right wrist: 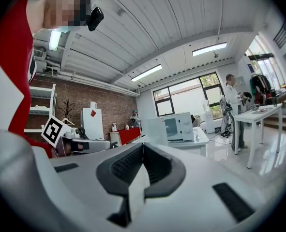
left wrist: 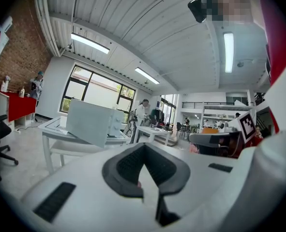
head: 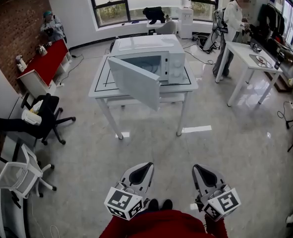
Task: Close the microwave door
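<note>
A white microwave (head: 153, 53) stands on a white table (head: 97, 90) across the room ahead of me. Its door (head: 135, 82) hangs wide open, swung out over the table's front edge towards me. Both grippers are low in the head view, well short of the table. My left gripper (head: 146, 167) has its jaws shut with nothing between them, and so does my right gripper (head: 198, 169). The left gripper view shows the left gripper (left wrist: 143, 147) aimed past the open door (left wrist: 87, 122). The right gripper view shows the right gripper (right wrist: 143, 147) below the distant microwave (right wrist: 182, 126).
A black office chair (head: 47, 114) and a white chair (head: 18, 175) stand at the left. A red-topped cabinet (head: 49, 59) lines the brick wall. At the right, a person (head: 231, 21) stands by a second white table (head: 250, 56). Bare floor lies between me and the microwave table.
</note>
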